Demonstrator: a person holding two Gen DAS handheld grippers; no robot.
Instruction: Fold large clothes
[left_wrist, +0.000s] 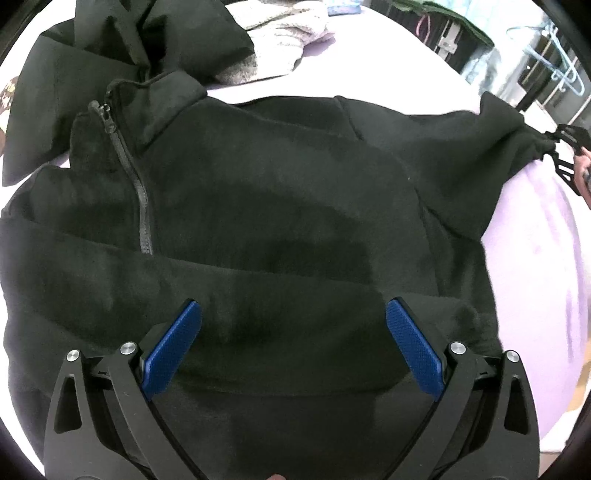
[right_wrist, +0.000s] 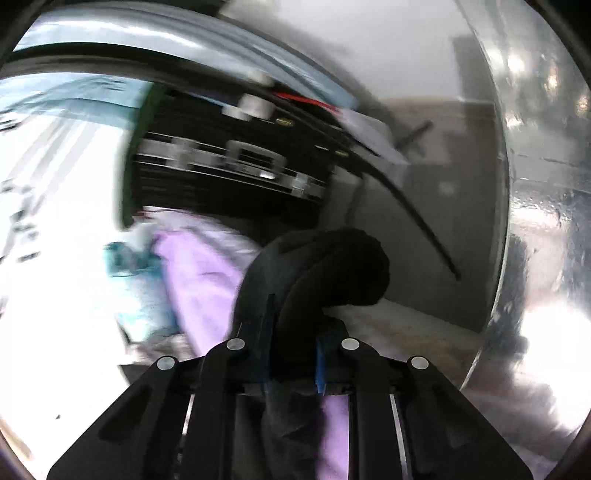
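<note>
While a black fleece jacket (left_wrist: 280, 206) lay spread front-up across a lilac bedsheet (left_wrist: 535, 258), the left gripper (left_wrist: 293, 347) hung above its lower half, blue pads (left_wrist: 171, 349) set wide apart and holding nothing, dark cloth filling the space beneath them. The jacket's zip (left_wrist: 138, 184) ran down from a raised collar at upper left, where a second dark garment (left_wrist: 110, 48) and a pale knitted blanket (left_wrist: 288, 40) sat at the head of the bed. At far right, the sleeve cuff (left_wrist: 524, 133) was drawn out toward the edge of the mattress, pinched by the right gripper (left_wrist: 565, 147). Seen from the right wrist, that gripper (right_wrist: 295, 354) had its fingers (right_wrist: 320, 363) clamped nearly together on a bunched fold of black sleeve (right_wrist: 325, 266), which bulged out past the tips. Blurred shelving and a grey wall stood behind.
</note>
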